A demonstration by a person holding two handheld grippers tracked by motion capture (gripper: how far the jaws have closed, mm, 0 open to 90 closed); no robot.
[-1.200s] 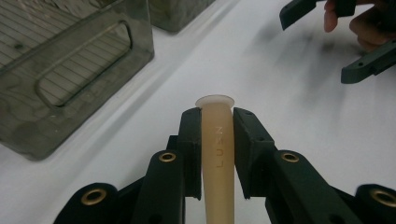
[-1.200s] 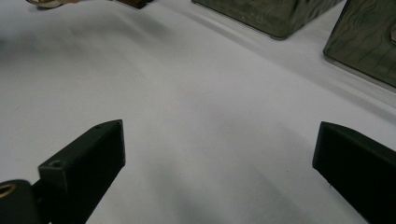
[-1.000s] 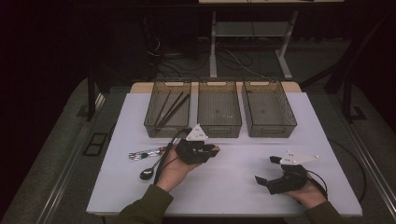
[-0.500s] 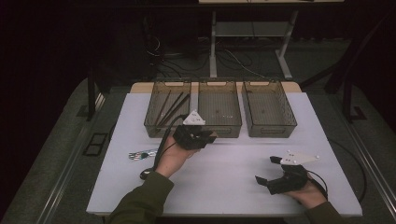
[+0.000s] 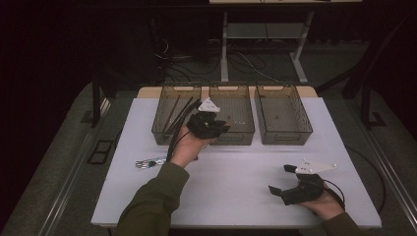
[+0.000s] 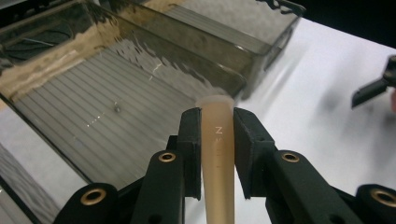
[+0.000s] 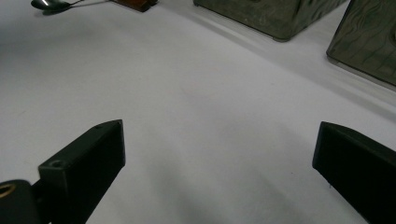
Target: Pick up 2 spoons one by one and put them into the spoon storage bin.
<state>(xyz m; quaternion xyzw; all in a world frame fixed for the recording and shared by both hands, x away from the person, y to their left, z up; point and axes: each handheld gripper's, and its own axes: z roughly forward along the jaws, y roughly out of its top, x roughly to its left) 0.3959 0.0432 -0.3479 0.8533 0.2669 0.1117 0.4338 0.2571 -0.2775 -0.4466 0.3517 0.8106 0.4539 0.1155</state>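
My left gripper (image 5: 220, 126) hangs over the front edge of the middle smoked-plastic bin (image 5: 235, 136). In the left gripper view its jaws are shut on a tan tapered stick (image 6: 217, 154) with faint letters on it, and the stick's blunt tip rises a little past the left gripper (image 6: 218, 119) pads. The ribbed floor of the middle bin (image 6: 107, 112) lies just beyond the tip. My right gripper (image 5: 279, 179) rests on the white table (image 5: 236, 172) at the front right, open, with bare tabletop between the pads of the right gripper (image 7: 217, 154).
Three bins stand in a row at the back: the left bin (image 5: 167, 129) holds several dark sticks, and the right bin (image 5: 284, 135) stands beside the middle one. A small pile of cutlery (image 5: 150, 162) lies at the left, a spoon (image 7: 46, 3) among it.
My left gripper has moved away from the person and upward, from the table near the cutlery pile to the middle bin, with the stick still in it. The right gripper has stayed put.
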